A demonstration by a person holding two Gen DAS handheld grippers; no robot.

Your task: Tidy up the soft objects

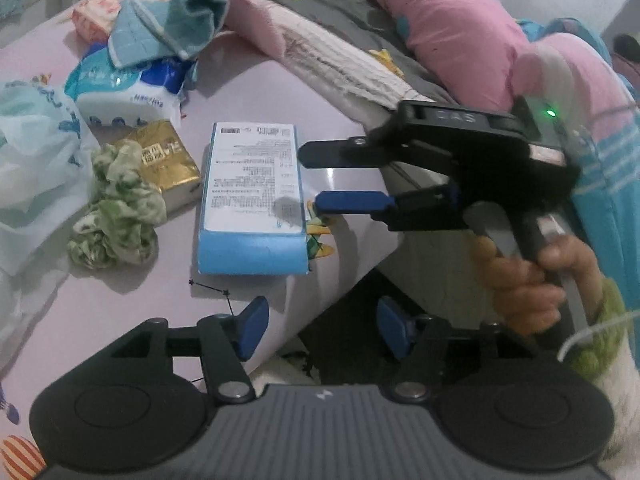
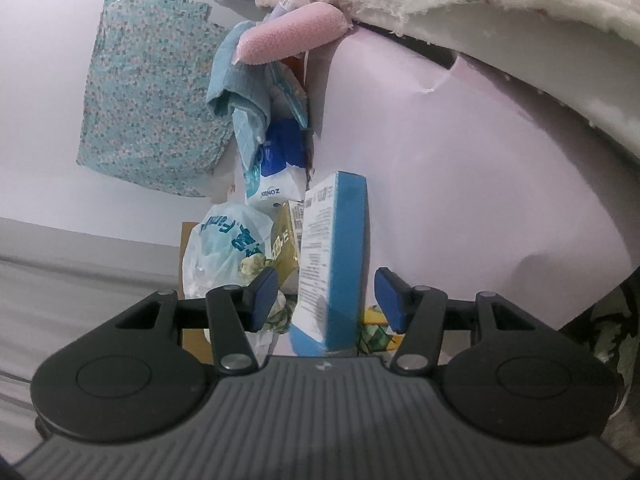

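My left gripper (image 1: 316, 328) hangs over the near edge of the pink bed (image 1: 352, 92), jaws parted about halfway and empty. My right gripper (image 1: 310, 179), gripped by my right hand (image 1: 532, 280), reaches in from the right with its jaws half open and bare. In the right wrist view the blue box (image 2: 340, 264) stands between the two pads (image 2: 264, 298) with a clear gap on each side, so nothing is clamped. The box (image 1: 252, 192) lies flat, label up, mid-bed, just left of the right fingertips. Step in hand, as I judge it: lining up a grasp on that box before sorting the soft items. The next move calls for sliding the right jaws further over the box's right edge and closing squarely on its faces, or lifting clear toward the cloth pile. Count on the bed, left wrist view: one blue box, one gold pack (image 1: 168, 160), one crumpled green cloth (image 1: 116, 216), one white-and-blue tissue pack (image 1: 128, 92), one teal towel (image 1: 172, 28), one orange-and-white pack (image 1: 100, 12), one white plastic bag (image 1: 32, 148). Bedding is heaped along the far right; I cannot count its pieces.
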